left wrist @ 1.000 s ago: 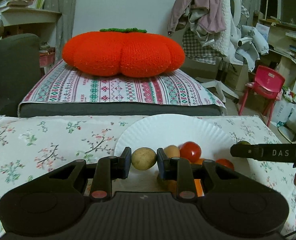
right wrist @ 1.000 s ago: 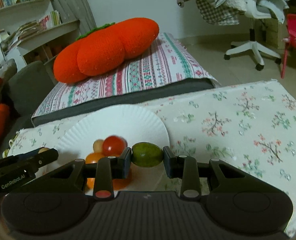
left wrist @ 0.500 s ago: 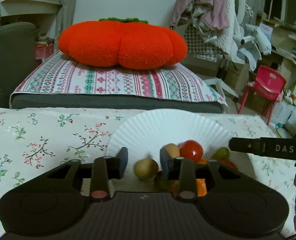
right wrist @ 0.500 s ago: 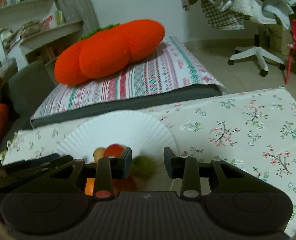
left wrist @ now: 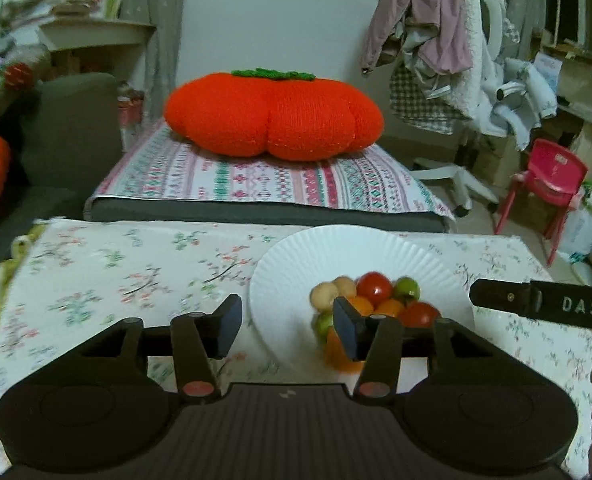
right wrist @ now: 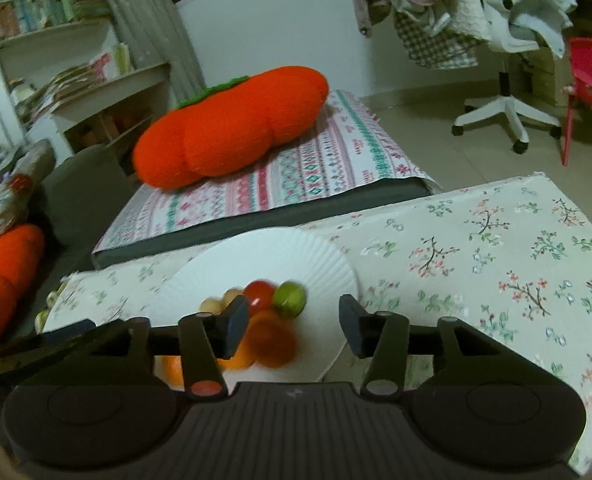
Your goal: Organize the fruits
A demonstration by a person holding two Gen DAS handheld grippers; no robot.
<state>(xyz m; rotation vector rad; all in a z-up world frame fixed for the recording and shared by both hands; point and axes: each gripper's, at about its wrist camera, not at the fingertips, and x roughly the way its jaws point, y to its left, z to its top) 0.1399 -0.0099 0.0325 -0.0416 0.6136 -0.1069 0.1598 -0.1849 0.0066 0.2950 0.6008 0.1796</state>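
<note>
Now, off to the left your left tongs (left wrist: 287, 326) hang above the floral-cloth tabletop (left wrist: 108, 272); their jaws are opening, with nothing between them but cloth and the near rim of the white fluted paper plate (left wrist: 336, 242); the right-hand finger (left wrist: 346, 330) stands in front of the fruit without touching it. On that plate sits the heap of small round fruits (left wrist: 374, 300), gathered on its near, right part: two pale tan ones, a glossy red tomato (left wrist: 374, 286), a green lime-like fruit (left wrist: 407, 288), oranges and another red one below. Further right, the black side of your right tongs (right wrist: 294, 330) pokes in over the cloth; from their own camera their jaws are opening too, empty, spread over the plate's near edge, with the heap just beyond the left finger (right wrist: 232, 330); the fruit there is blurred. Behind the tabletop lies a big orange knitted pumpkin cushion (left wrist: 274, 114) on a striped patterned bedcover (left wrist: 256, 180).
</note>
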